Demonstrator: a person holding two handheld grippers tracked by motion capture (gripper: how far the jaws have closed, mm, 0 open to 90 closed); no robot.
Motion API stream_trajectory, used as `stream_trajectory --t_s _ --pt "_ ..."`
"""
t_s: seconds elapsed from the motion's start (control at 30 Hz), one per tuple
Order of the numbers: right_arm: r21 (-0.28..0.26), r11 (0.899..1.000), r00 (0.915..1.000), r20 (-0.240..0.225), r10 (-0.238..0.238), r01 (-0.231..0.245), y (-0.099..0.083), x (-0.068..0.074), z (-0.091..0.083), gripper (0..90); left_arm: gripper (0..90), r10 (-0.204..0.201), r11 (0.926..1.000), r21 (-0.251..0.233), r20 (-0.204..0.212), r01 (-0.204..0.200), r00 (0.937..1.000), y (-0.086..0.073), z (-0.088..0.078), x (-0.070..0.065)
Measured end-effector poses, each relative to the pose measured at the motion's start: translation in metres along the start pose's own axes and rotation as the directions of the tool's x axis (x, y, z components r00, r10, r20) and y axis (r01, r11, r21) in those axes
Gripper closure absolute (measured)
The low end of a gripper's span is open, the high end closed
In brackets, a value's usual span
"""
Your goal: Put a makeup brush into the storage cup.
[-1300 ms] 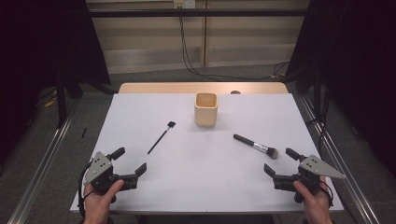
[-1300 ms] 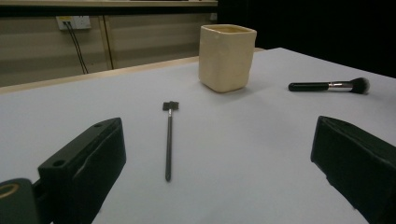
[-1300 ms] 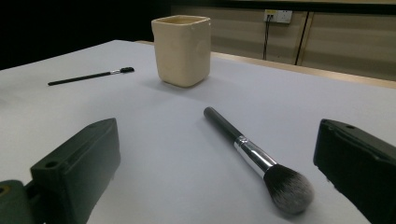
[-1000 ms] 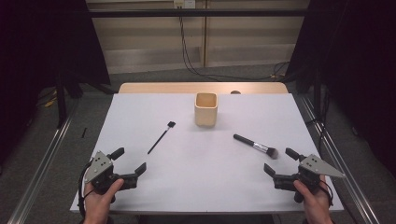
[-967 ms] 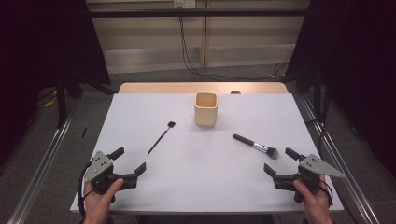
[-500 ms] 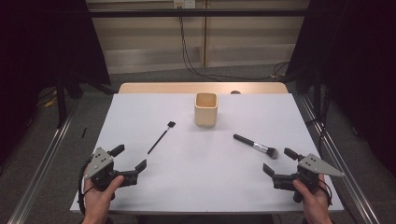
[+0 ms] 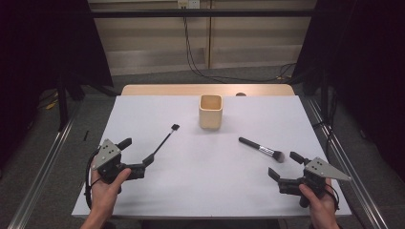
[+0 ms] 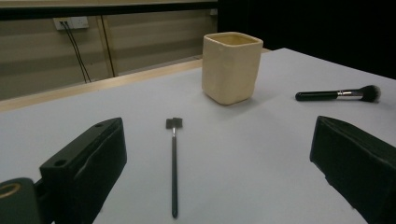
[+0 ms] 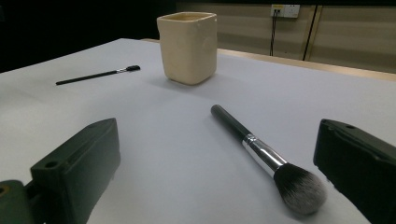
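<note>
While both grippers rest low at the near edge of the white counter [image 7: 200,191], each stands with its jaws spread wide and holding nothing. At near left, the left gripper [image 7: 137,158] points toward the thin black applicator wand with a small square tip [image 7: 162,141]; its near end lies just beside the jaw tips. From the left gripper view, the wand [image 8: 173,163] lies lengthwise between the two open jaws, flat on the counter. At near right, the right gripper [image 7: 285,165] sits just short of the black-handled powder brush with a silver ferrule and dark bristles [image 7: 261,149], whose bristle end is nearest it. Farther back, at the centre, a cream square ceramic cup [image 7: 210,111] stands upright, well apart from both tools.
</note>
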State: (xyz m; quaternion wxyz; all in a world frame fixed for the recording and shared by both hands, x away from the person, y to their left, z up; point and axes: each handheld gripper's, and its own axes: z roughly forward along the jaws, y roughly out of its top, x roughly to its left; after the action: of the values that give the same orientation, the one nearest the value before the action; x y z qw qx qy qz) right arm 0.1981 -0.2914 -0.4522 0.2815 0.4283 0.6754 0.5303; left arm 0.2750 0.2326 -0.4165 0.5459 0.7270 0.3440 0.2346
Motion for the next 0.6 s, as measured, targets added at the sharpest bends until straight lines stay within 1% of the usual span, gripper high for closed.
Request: stream_trajectory --t_s 0.1,0.23,0.37,0.4,0.47,0.57,0.6 --pt "0.001 1.000 1.0000 -0.002 0.001 -0.001 0.000 0.000 0.000 0.2 3.8 0.009 0.9999 0.009 0.004 -0.009 1.0000 0.001 0.004 0.001" --pt "0.002 1.000 1.0000 -0.003 0.001 -0.001 0.000 0.000 0.000 0.2 3.9 -0.010 0.9997 0.022 0.017 0.010 0.9998 0.004 0.010 0.004" --pt "0.006 1.000 1.0000 -0.005 -0.005 0.005 0.000 0.000 0.000 0.2 3.9 -0.010 0.9998 0.015 0.011 0.010 0.9999 0.010 0.015 0.010" --pt "0.007 1.000 1.0000 -0.007 -0.005 0.005 0.000 0.000 0.001 0.2 3.9 -0.018 0.9998 0.009 0.011 0.018 0.9998 0.012 0.019 0.012" --pt "0.006 1.000 1.0000 -0.007 -0.004 0.004 0.000 0.000 0.001 0.2 3.8 -0.013 0.9999 0.006 0.010 0.013 0.9999 0.014 0.021 0.013" --pt "0.007 1.000 1.0000 -0.008 -0.005 0.005 0.000 0.000 0.000 0.2 3.9 -0.024 0.9997 0.006 0.010 0.024 0.9996 0.017 0.026 0.016" --pt "0.007 1.000 1.0000 -0.008 -0.005 0.005 0.000 0.000 0.000 0.2 3.9 -0.020 0.9998 0.009 0.011 0.020 0.9997 0.017 0.029 0.017"
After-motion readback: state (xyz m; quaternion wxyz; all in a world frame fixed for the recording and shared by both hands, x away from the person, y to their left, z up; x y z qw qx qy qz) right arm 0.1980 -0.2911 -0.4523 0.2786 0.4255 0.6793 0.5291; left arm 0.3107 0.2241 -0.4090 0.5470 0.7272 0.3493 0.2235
